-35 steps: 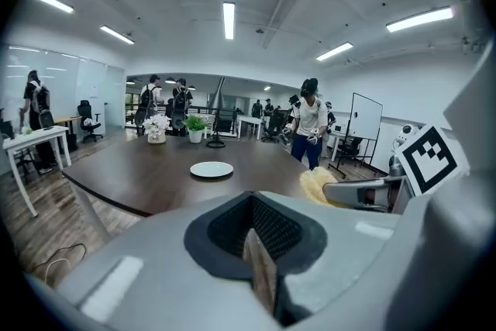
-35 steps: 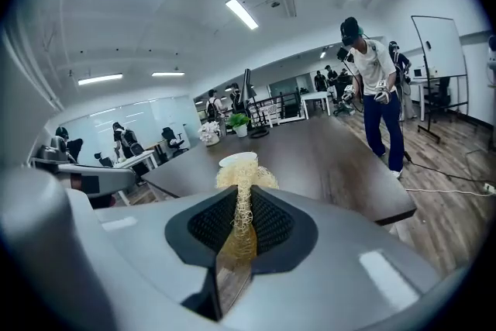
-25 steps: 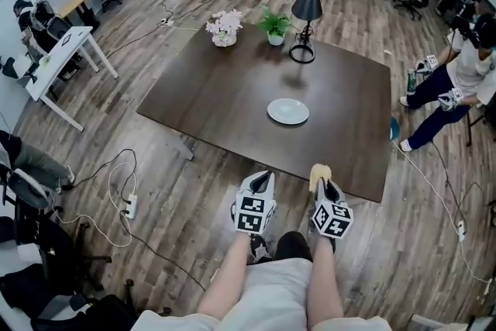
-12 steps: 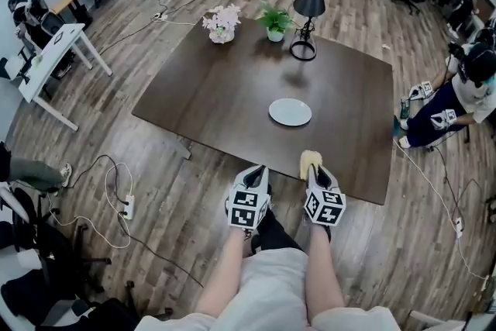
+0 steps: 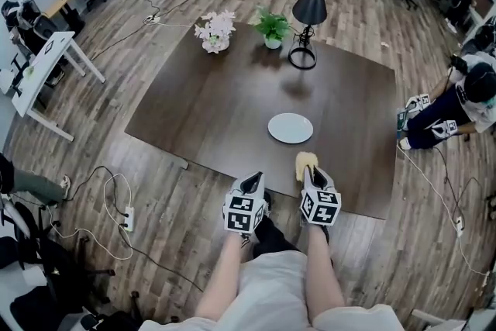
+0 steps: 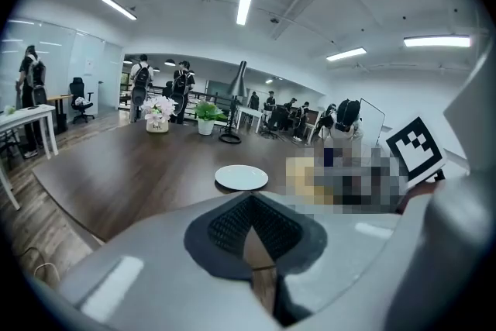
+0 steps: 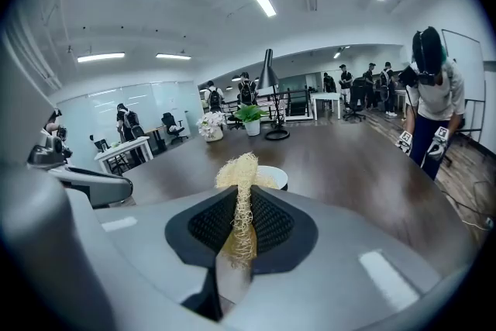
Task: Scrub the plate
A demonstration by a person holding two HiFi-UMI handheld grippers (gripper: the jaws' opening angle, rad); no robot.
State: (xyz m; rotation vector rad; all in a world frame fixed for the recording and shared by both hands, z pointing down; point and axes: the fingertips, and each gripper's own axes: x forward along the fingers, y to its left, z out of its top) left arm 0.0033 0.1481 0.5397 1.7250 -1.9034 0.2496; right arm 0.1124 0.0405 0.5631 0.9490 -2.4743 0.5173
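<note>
Now, plate (image 5: 291, 128): white, round, bare, flat on the dark worktop (image 5: 217, 105), ahead of your fingers. Your right gripper (image 5: 311, 173) clamps a yellow fibrous scrubber (image 5: 305, 161); left gripper (image 5: 253, 181) fingers meet, empty. Plate lies nearer your fingers than a second ago.

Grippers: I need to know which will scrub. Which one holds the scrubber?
The right gripper, shut on the yellow fibrous scrubber; the left gripper is shut on nothing.
</note>
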